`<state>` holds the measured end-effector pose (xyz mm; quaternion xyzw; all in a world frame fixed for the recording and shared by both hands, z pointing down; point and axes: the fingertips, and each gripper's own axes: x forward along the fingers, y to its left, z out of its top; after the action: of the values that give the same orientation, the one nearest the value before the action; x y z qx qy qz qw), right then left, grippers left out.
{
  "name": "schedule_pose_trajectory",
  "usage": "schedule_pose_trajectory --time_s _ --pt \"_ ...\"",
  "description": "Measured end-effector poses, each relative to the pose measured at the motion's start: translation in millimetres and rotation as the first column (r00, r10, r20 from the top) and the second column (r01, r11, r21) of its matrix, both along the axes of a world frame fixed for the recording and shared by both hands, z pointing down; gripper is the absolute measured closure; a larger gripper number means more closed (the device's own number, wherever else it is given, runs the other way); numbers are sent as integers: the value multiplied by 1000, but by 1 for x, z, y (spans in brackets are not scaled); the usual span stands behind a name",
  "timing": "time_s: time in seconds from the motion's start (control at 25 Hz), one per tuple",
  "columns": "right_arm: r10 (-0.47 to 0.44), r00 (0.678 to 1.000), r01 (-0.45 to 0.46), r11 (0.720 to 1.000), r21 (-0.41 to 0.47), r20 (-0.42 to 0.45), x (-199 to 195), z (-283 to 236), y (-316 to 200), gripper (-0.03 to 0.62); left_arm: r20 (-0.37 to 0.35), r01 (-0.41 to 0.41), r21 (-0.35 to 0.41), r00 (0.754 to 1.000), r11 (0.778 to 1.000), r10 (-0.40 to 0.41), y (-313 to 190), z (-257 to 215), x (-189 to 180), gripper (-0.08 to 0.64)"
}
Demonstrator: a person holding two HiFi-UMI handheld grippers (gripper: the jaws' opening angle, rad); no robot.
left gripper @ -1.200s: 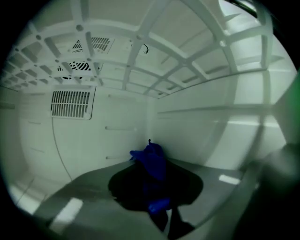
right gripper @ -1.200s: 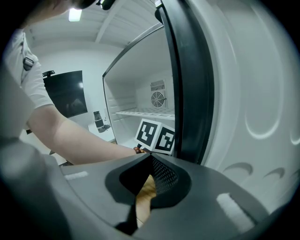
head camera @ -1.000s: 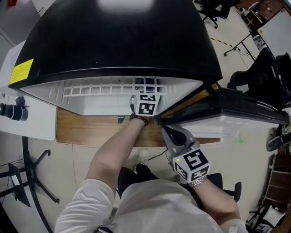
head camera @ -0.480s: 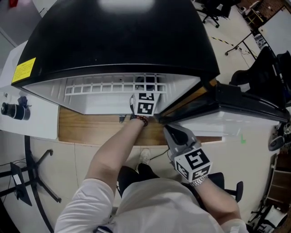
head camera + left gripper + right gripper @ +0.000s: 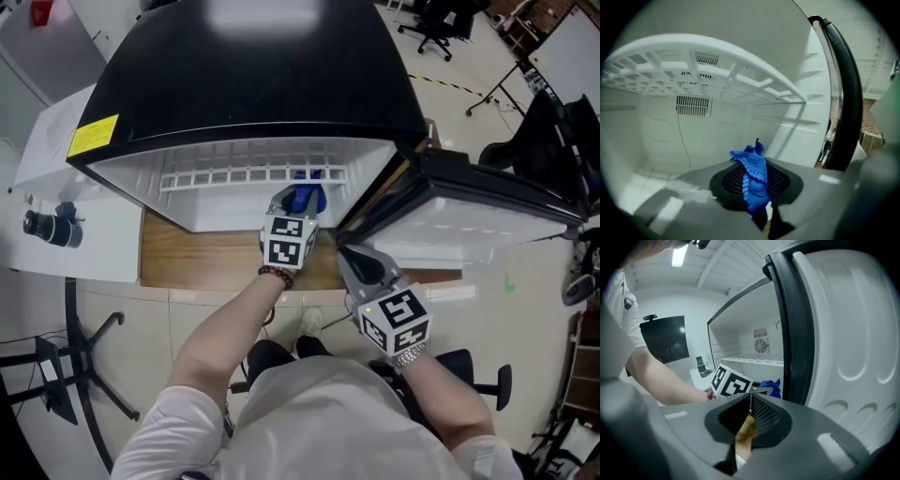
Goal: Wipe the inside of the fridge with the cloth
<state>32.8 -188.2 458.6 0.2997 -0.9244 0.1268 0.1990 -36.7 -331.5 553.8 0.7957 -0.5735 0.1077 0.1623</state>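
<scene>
The black fridge [image 5: 253, 84] stands wide open in front of both grippers, its white cavity facing the person. Its door [image 5: 487, 202] swings out just to the right of the right gripper [image 5: 349, 258]. Above and ahead of the left gripper [image 5: 291, 208], a white slatted shelf [image 5: 244, 173] spans the cavity, and I see nothing resting on it. The left gripper reaches in at the fridge's mouth, its jaws clamped narrowly on the blue cloth [image 5: 752, 171], which bunches up past the tips. The right gripper hangs outside, beside the door's edge, jaws pressed together. Under both grippers runs a wooden tabletop [image 5: 206, 262] that carries the fridge. Well left of the left gripper sits a white table [image 5: 66, 187] with a small black device [image 5: 52, 228]. Pale floor tiles [image 5: 141, 337] lie below.
</scene>
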Motion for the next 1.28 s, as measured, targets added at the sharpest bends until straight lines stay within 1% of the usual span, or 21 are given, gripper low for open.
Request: schedule_pose_trajectory --time_s 0.12,0.24,0.36,0.52,0.6,0.68,0.84,0.92,1.0,1.12,1.28 --pt "-3 1000 3 1000 2 -17 -7 0 7 554 -17 -46 -1 999 999 46 25 -13 2 494" --pt "-2 999 1 1000 -4 -46 -15 5 14 468 -43 -98 0 994 995 98 49 -29 1 494" --pt "8 995 -9 1000 -8 -97 -23 15 23 409 -70 -153 -1 986 988 152 75 -47 -2 494" --pt "23 988 -24 1000 -4 -153 -36 28 26 335 -107 -226 -3 969 974 224 107 -70 -6 494" --pt "30 987 -32 999 -8 -157 -43 31 27 310 -129 -264 -7 957 964 261 121 -79 -7 492" --pt "32 990 -35 999 -23 -139 -52 31 29 290 -157 -298 -13 943 955 292 132 -87 -10 492" --pt "19 997 -22 999 -37 -76 -66 22 36 272 -190 -370 -21 913 929 360 153 -98 -9 492" --pt "11 998 -13 1000 -28 -54 -64 16 38 272 -193 -407 -23 898 913 396 162 -103 3 491" --pt "7 999 -8 1000 -21 -51 -62 13 41 272 -194 -438 -23 884 899 425 169 -107 11 491" --pt "17 999 -18 1000 -23 -39 -79 11 48 272 -203 -475 -23 864 880 461 180 -111 1 490" --pt "28 1000 -28 999 -32 2 -95 9 60 276 -201 -528 -23 835 849 513 194 -114 -9 488"
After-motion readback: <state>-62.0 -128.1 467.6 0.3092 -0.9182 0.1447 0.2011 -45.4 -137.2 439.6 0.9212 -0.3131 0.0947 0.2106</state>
